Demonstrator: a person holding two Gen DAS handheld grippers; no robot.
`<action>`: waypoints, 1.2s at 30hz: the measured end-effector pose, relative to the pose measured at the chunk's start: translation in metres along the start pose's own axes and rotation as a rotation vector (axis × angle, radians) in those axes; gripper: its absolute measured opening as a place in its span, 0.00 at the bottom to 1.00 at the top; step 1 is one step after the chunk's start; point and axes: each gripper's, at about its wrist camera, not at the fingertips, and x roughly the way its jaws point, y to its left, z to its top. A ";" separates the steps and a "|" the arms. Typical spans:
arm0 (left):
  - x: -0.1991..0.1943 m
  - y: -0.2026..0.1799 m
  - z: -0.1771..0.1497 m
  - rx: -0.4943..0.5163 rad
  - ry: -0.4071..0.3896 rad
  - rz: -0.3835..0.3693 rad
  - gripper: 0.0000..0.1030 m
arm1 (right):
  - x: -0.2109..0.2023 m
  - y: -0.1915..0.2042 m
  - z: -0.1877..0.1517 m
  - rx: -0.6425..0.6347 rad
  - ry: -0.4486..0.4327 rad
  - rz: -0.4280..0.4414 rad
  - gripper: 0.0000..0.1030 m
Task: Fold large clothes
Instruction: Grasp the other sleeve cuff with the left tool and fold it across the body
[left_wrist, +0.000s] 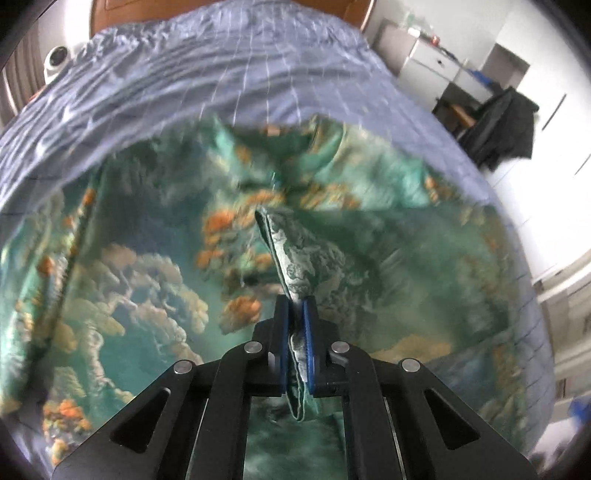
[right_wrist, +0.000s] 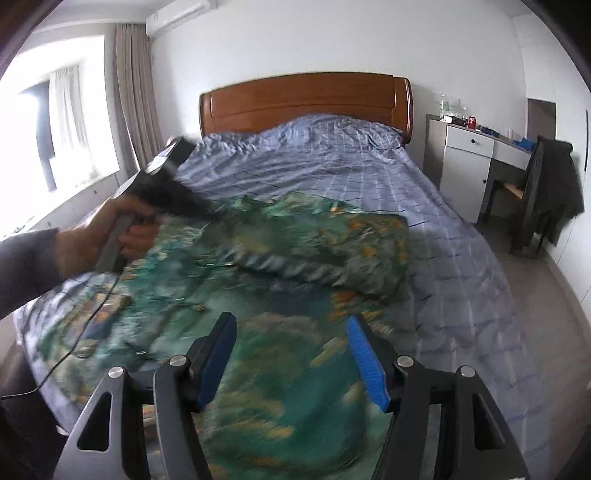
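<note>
A large green garment (left_wrist: 122, 266) printed with clouds and orange patches lies spread on the bed. In the left wrist view my left gripper (left_wrist: 295, 306) is shut on a raised fold of this garment, and the pinched edge hangs down between the blue pads. From the right wrist view the same garment (right_wrist: 280, 373) covers the near half of the bed, blurred. My right gripper (right_wrist: 291, 321) hovers over it, open, with nothing between its blue pads. A hand (right_wrist: 107, 232) holds the left gripper's handle at the left of that view, over a bunched part of the cloth.
The bed has a blue checked cover (right_wrist: 332, 162) and a wooden headboard (right_wrist: 306, 99). A white cabinet and desk (right_wrist: 469, 162) stand to the right, with a dark jacket on a chair (right_wrist: 546, 195). A window with curtains (right_wrist: 74, 122) is on the left. A cable (right_wrist: 74, 347) trails off the bed's left edge.
</note>
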 end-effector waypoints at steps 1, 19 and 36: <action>0.004 0.003 -0.003 0.001 0.005 -0.004 0.05 | 0.008 -0.009 0.006 -0.003 0.009 -0.021 0.62; 0.025 0.000 -0.025 -0.005 -0.043 0.029 0.08 | 0.282 -0.103 0.083 0.133 0.391 -0.044 0.62; 0.026 -0.011 -0.030 0.036 -0.071 0.102 0.11 | 0.236 -0.054 0.053 0.036 0.434 -0.002 0.62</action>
